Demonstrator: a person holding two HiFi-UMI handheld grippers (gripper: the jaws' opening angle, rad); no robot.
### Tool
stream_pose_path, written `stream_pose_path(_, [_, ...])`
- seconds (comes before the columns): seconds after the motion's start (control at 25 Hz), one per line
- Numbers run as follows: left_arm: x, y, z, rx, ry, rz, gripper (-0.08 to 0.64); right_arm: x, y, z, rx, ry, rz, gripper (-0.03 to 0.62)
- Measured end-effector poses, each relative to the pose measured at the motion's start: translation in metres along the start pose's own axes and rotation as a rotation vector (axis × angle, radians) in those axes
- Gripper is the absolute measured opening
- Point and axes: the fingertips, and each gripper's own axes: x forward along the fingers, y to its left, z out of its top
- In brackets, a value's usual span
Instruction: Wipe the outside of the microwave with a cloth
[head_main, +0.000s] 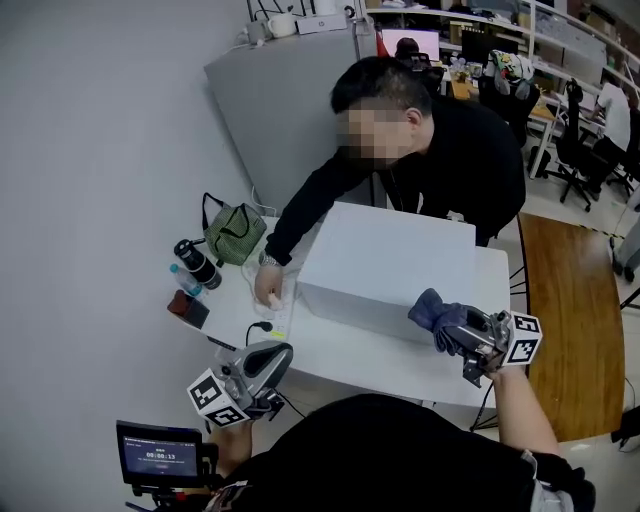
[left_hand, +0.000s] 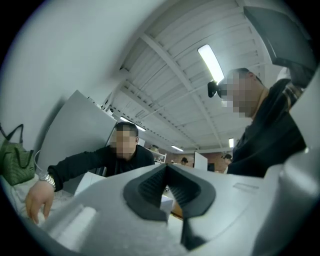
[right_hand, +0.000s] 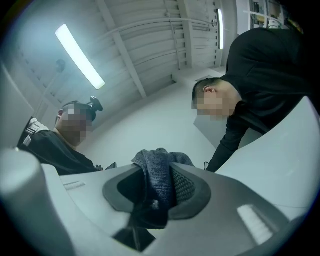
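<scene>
— Where is your cloth (head_main: 433, 311)?
— Your right gripper (head_main: 452, 330) is clamped on it, at the front right corner of the microwave (head_main: 385, 262) on the table (head_main: 340, 352)
— And your left gripper (head_main: 278, 356)?
— Jaws together, nothing between them, at the table's near edge

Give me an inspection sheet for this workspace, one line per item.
Surface: white table, bearing the microwave.
Job's things: white microwave mid-table; dark cloth at its near right corner.
Clutter: green bag, black flask, blue-capped bottle and dark red pouch at the table's left end.
Tongs: right tongs shut on the cloth; left tongs shut, empty, low by the table's near edge.
Cables: black cable beside a white power strip, left of the microwave.
Surroundings: another person leans over the table, hand on the power strip; wooden table to the right.
</scene>
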Motion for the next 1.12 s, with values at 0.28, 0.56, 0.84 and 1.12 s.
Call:
stream_pose_path(0.28, [0.011, 0.008, 0.017, 0.027, -0.031, -0.033, 0.004, 0.004, 0.007, 0.021, -0.060, -0.002, 0.006, 0.109])
stream_pose_path(0.56, [0.021, 0.004, 0.016, 0.026, -0.021, -0.050, 0.004, -0.013, 0.020, 0.035, -0.089, -0.007, -0.031, 0.109])
stream_pose_path(0.84, [0.040, 0.002, 0.016, 0.025, -0.023, -0.082, 0.003, -0.041, 0.026, 0.049, -0.115, -0.018, -0.090, 0.109])
stream_pose_path(1.12, [0.055, -0.001, 0.009, 0.014, -0.008, -0.086, 0.004, -0.060, 0.032, 0.057, -0.112, -0.035, -0.108, 0.109])
